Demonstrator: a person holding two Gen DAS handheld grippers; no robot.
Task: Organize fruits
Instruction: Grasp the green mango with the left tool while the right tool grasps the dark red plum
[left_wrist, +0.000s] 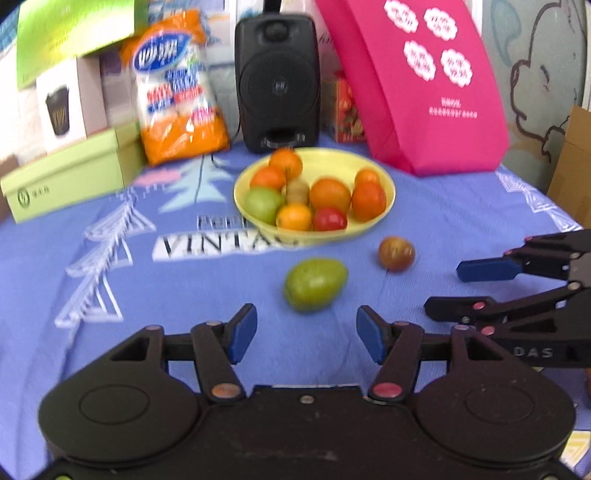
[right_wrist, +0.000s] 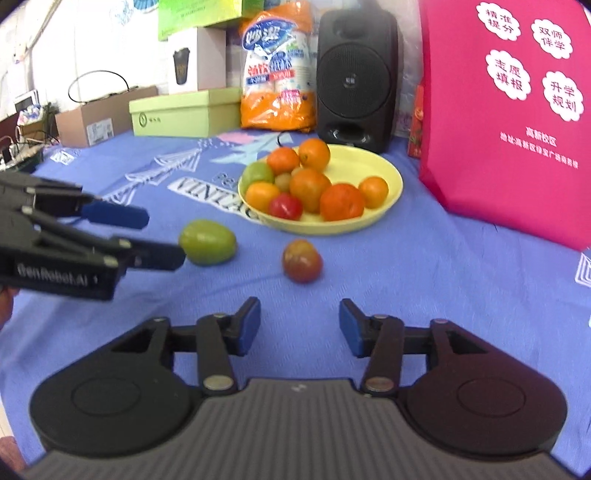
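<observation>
A yellow bowl (left_wrist: 334, 162) (right_wrist: 369, 159) holding several orange, red and green fruits stands mid-table on the blue cloth. In front of it lie a green fruit (left_wrist: 316, 284) (right_wrist: 208, 242) and a red-green fruit (left_wrist: 396, 253) (right_wrist: 302, 260). My left gripper (left_wrist: 306, 332) (right_wrist: 164, 238) is open just short of the green fruit, with nothing between its fingers. My right gripper (right_wrist: 299, 317) (left_wrist: 443, 290) is open and empty a little short of the red-green fruit, to the right of the left one.
Along the back stand a black speaker (left_wrist: 277, 79) (right_wrist: 356, 74), an orange-and-white bag (left_wrist: 177, 88) (right_wrist: 277, 66), green boxes (left_wrist: 70, 173) (right_wrist: 184, 110) and a pink bag (left_wrist: 424, 81) (right_wrist: 509, 110). A cardboard box (right_wrist: 92, 120) sits far left.
</observation>
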